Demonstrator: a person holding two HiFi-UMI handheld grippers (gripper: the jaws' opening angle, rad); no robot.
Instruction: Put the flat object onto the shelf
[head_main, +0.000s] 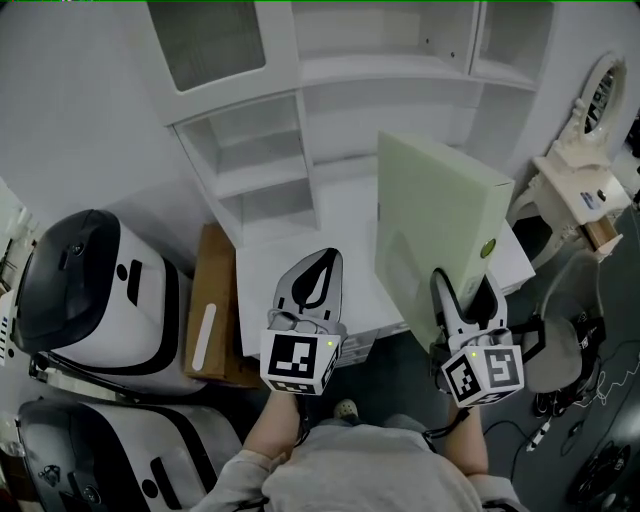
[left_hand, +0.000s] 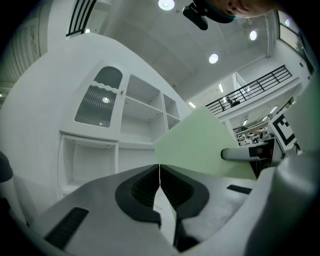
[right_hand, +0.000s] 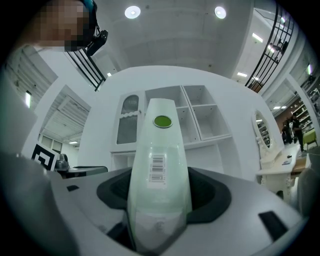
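The right gripper (head_main: 467, 288) clamped the green box (head_main: 440, 220); only its own view showed the barcode (right_hand: 158, 169). The left gripper (head_main: 322, 265) had its jaws together, empty.

light is cool and even, from round ceiling lamps (right_hand: 132, 12) above the shelf (right_hand: 207, 120) that glare white in both gripper views. the shelf is bright, its recesses only soft grey. both gripper views bend hard toward dark round edges; in the head view the floor below the shelf is dim.
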